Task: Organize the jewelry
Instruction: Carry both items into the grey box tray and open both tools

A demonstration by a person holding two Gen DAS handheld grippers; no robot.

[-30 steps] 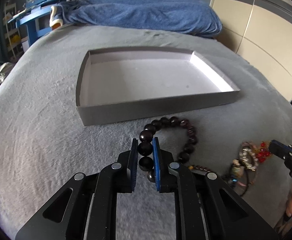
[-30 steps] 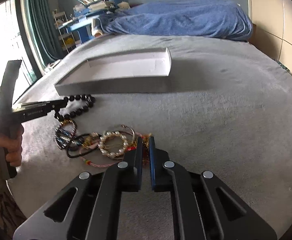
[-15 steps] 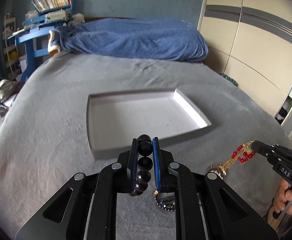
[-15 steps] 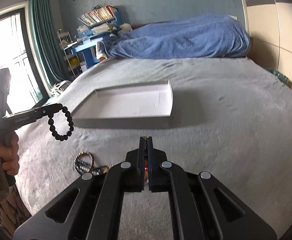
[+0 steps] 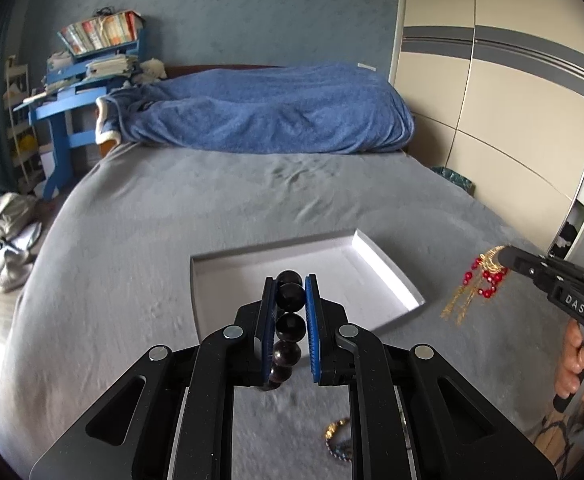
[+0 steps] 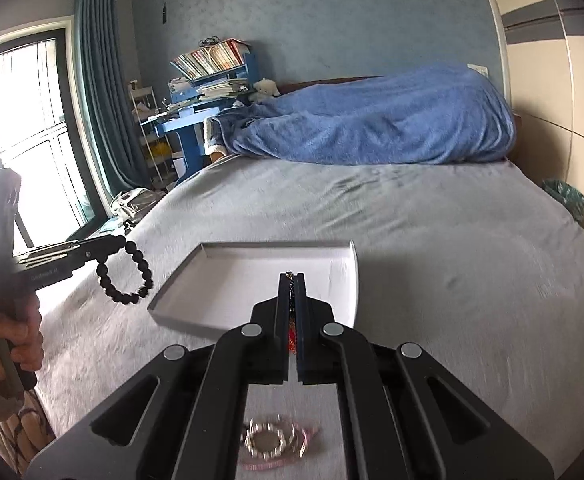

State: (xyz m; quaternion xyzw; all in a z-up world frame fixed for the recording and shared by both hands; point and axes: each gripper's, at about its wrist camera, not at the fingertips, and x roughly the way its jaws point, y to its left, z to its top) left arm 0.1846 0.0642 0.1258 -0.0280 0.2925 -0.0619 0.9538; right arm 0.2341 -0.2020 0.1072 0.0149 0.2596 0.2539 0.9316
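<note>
Left wrist view: left tool (image 5: 291, 285) clamped on dark bead bracelet (image 5: 290, 326), held in the air above grey bed (image 5: 140, 248), before white tray (image 5: 376, 252).

Right wrist view: right tool (image 6: 291, 280) closed on gold chain with red beads (image 6: 292, 334); pearl bracelet (image 6: 270, 442) lies on bed beneath.

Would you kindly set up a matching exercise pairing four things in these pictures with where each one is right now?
Things:
1. dark round-bead bracelet
2. gold chain with red beads
3. shallow white cardboard tray
4. crumpled blue blanket

Places:
A. flat on the grey bedcover, nothing in it
B. hanging from the right tool
C. heaped at the head of the bed
D. clamped in the left tool

Pairs: 1-D, 2-B, 3-A, 4-C
</note>
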